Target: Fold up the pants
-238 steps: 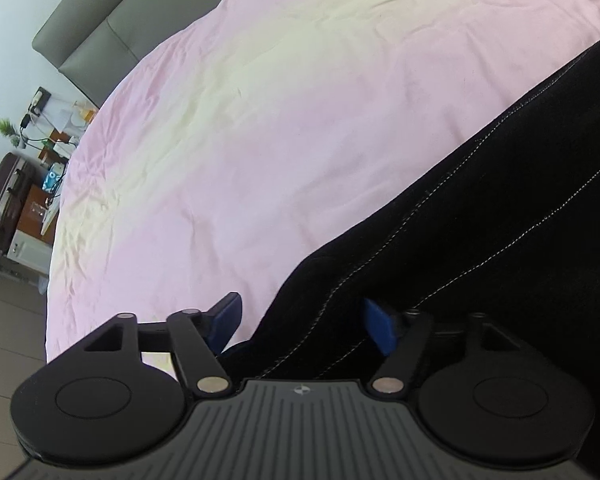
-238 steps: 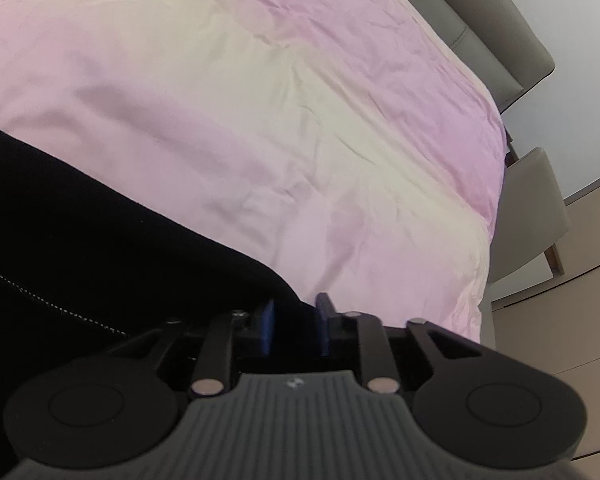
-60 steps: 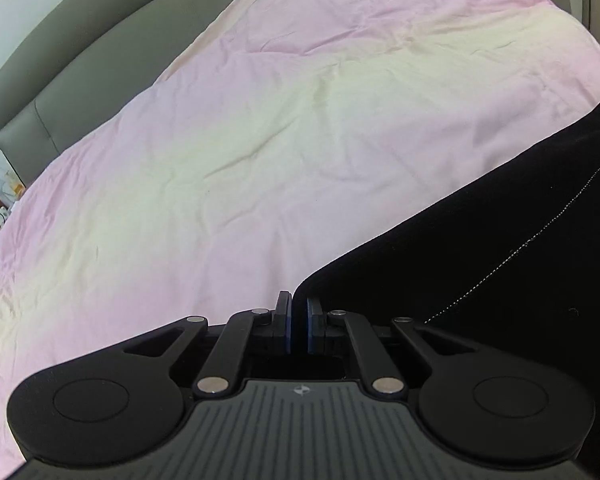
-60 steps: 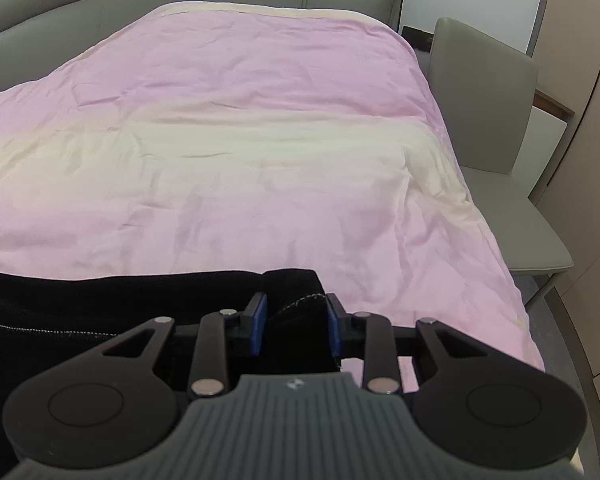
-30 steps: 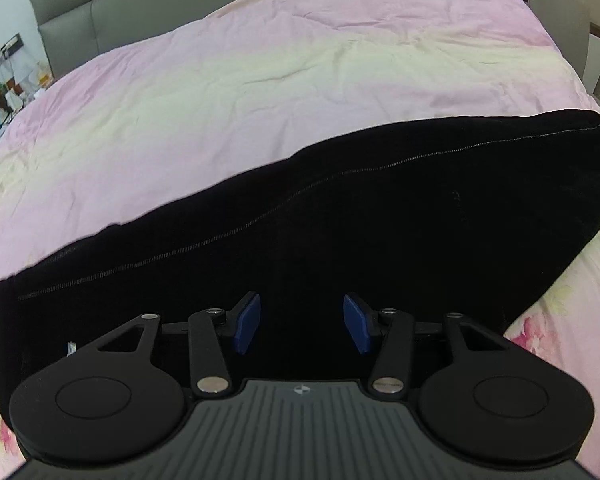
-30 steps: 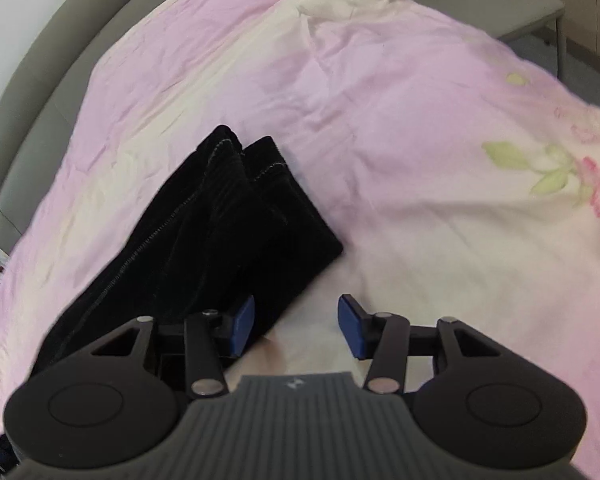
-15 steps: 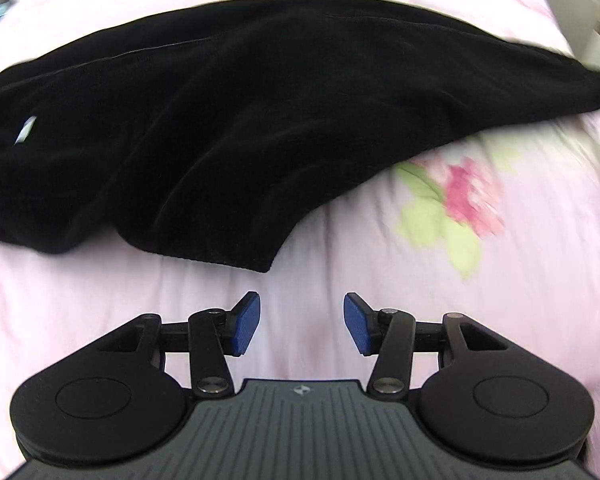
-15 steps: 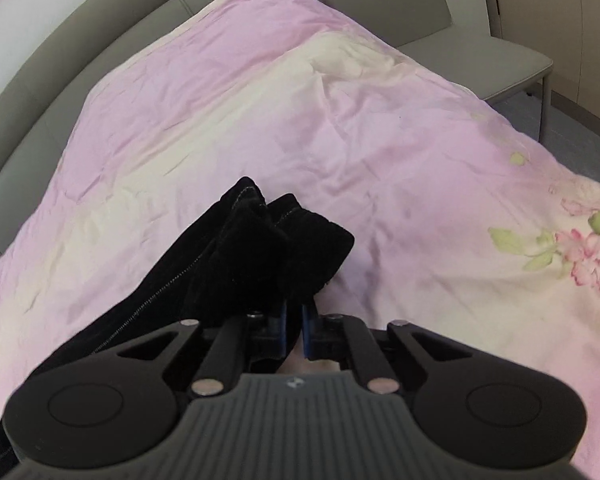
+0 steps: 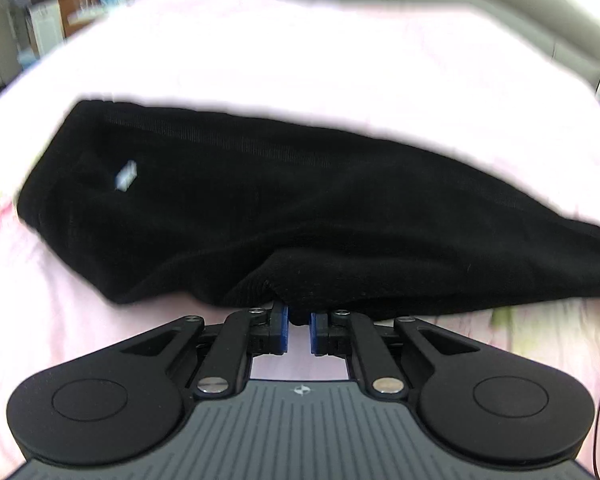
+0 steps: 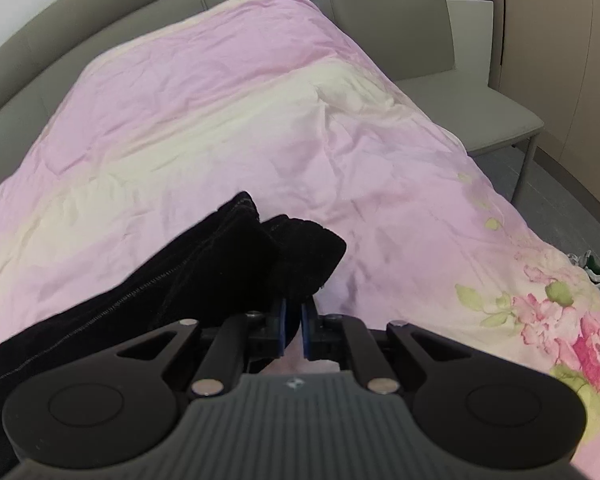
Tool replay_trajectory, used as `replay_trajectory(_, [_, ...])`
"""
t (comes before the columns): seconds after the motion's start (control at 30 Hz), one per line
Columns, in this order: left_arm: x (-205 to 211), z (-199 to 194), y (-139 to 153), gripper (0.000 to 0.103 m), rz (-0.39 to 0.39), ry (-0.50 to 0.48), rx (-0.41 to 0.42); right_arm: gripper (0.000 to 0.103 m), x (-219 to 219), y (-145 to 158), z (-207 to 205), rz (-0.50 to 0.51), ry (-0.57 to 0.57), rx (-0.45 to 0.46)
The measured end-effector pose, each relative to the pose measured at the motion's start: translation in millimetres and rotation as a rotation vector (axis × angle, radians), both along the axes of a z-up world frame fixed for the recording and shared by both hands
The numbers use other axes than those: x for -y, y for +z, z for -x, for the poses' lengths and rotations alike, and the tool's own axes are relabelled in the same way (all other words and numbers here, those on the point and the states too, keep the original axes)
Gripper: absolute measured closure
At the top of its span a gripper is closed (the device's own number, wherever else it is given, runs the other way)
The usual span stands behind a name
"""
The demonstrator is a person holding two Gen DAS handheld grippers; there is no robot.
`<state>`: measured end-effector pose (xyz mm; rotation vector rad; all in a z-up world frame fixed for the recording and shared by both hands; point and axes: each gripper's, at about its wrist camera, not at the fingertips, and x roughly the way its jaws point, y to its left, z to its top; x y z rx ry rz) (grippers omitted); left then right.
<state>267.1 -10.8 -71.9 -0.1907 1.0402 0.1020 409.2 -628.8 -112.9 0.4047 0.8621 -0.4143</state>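
Note:
Black pants lie folded lengthwise across the pink bedspread, waistband with a small white label at the left. My left gripper is shut on the near edge of the pants at the crotch bulge. In the right wrist view the leg ends lie on the bedspread, and my right gripper is shut on the near corner of the leg hems.
A grey headboard runs along the far side of the bed. A grey chair stands by the bed's right side. Shelves and clutter stand beyond the bed's left end. The bedspread has a flower print near its edge.
My left gripper moved in to the near edge of the pants and shut on it; half a second ago it was open and clear. My right gripper stays shut on the leg hems.

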Motion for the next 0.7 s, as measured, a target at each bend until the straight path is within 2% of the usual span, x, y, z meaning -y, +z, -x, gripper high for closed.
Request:
replay_trajectory(0.03, [-4, -2, -15, 0.093, 0.011, -0.002, -0.075, 0.103, 1, -9, -1, -0.001, -0.007, -0.034])
replay_trajectory(0.1, [-4, 0, -42, 0.093, 0.034, 0.007, -0.161, 0.103, 1, -31, 0, -0.007, -0.021, -0.091])
replay_trajectory(0.2, [-5, 7, -64, 0.093, 0.025, -0.002, -0.199, 0.102, 4, -50, 6, -0.011, -0.015, -0.112])
replay_trajectory(0.3, [-2, 7, -75, 0.092, -0.002, -0.045, -0.245, 0.099, 7, -50, 7, -0.018, -0.002, -0.111])
replay_trajectory(0.37, [6, 4, -73, 0.091, -0.042, -0.098, -0.268, 0.084, 11, -45, 8, -0.007, 0.001, -0.118])
replay_trajectory(0.43, [12, 4, -71, 0.090, -0.083, -0.164, -0.319, 0.076, 17, -39, 11, -0.011, 0.016, -0.116])
replay_trajectory(0.47, [14, 7, -69, 0.089, -0.106, -0.195, -0.321, 0.078, 20, -35, 14, -0.019, 0.021, -0.115])
replay_trajectory(0.53, [23, 19, -63, 0.088, -0.150, -0.252, -0.309, 0.075, 25, -26, 20, -0.002, 0.006, -0.133])
replay_trajectory(0.57, [25, 23, -58, 0.085, -0.161, -0.271, -0.296, 0.075, 29, -22, 24, -0.024, 0.010, -0.126])
replay_trajectory(0.6, [25, 26, -54, 0.080, -0.161, -0.286, -0.282, 0.075, 34, -19, 29, -0.059, 0.012, -0.114])
replay_trajectory(0.67, [32, 30, -41, 0.079, -0.148, -0.311, -0.237, 0.067, 40, -12, 37, -0.116, 0.011, -0.090])
replay_trajectory(0.7, [32, 31, -35, 0.077, -0.143, -0.315, -0.213, 0.067, 41, -8, 39, -0.122, 0.011, -0.077])
